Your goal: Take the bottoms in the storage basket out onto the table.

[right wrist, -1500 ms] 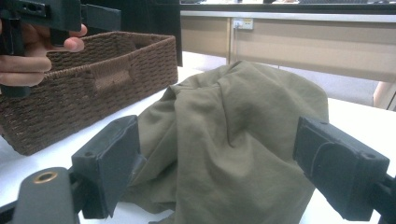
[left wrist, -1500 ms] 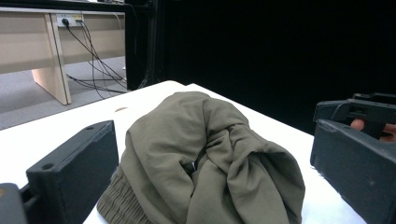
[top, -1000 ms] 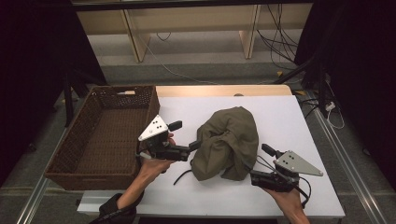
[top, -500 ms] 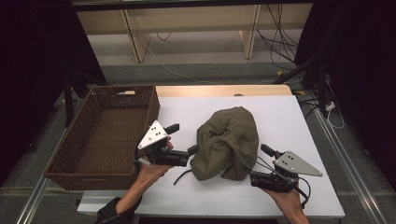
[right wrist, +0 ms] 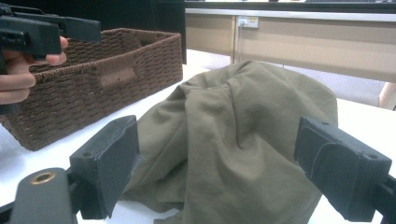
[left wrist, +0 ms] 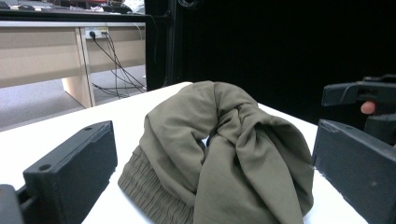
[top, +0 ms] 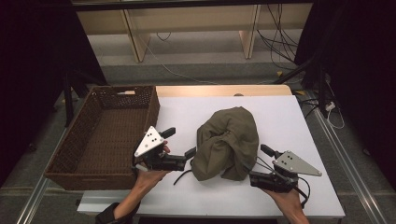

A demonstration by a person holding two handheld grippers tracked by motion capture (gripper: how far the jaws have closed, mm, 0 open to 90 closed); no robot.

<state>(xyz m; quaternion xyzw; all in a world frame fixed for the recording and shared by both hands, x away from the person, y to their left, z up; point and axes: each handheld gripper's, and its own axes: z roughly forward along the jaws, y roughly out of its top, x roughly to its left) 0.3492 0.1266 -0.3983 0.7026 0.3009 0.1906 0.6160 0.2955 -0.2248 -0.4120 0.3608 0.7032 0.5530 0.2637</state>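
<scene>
Olive-green cloth, a crumpled soft garment (top: 227,142) with a ribbed elastic hem (left wrist: 154,193), lies heaped on the white table (top: 289,116), near the middle and somewhat toward its front edge. It looks light and limp, with no stiffness of its own, so it will likely sag and trail when lifted; the thick folds and the twisted knot of fabric at the top of the heap offer more to bite on than the flat skirts lying on the table. The ribbed hem, facing the left gripper, should also give a firm, less slippery hold.

Both tools flank the heap. The left gripper (top: 182,147) sits at the garment's left side with its jaws spread wide, holding nothing, the cloth lying between and just ahead of them in the left gripper view. The right gripper (top: 259,161) rests near the front right of the heap, jaws likewise wide apart and empty, framing the fabric in the right gripper view.

Beyond the left gripper, a dark brown woven wicker basket (top: 74,140) stands against the table's left edge, a plausible place for the garment to go.
</scene>
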